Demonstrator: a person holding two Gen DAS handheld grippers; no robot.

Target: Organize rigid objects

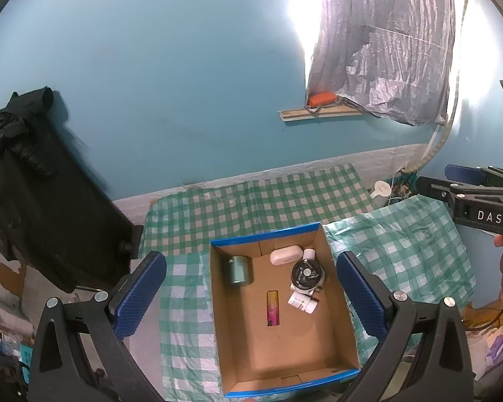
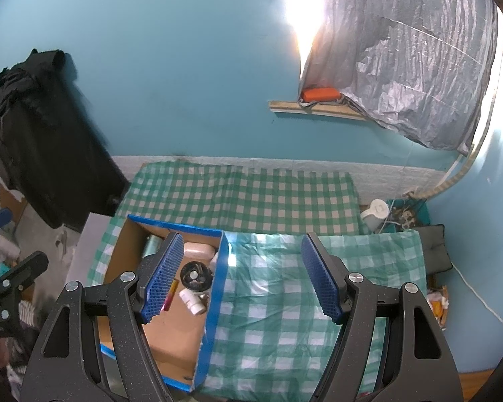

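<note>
An open cardboard box with a blue rim [image 1: 265, 234] sits on green checked cloth [image 1: 402, 244]. Inside it lie a grey-green tin [image 1: 238, 269], a white earbud case [image 1: 286, 255], a black round object [image 1: 306, 276], a small white bottle [image 1: 301, 301] and a pink-yellow stick [image 1: 272, 308]. My left gripper [image 1: 249, 264] hovers above the box, open and empty. My right gripper [image 2: 242, 239] is open and empty above the box's right wall [image 2: 218, 288] and the cloth [image 2: 285, 301]. In the left wrist view the right gripper [image 1: 452, 181] shows at the right edge, with a hand on its handle.
A black garment [image 1: 33, 174] hangs on the left wall. A silver tarp [image 1: 385, 40] covers the window above a wooden ledge with an orange block [image 1: 322, 98]. A white jug [image 2: 375, 217] and cables stand at the back right, beside a dark cushion [image 2: 436, 248].
</note>
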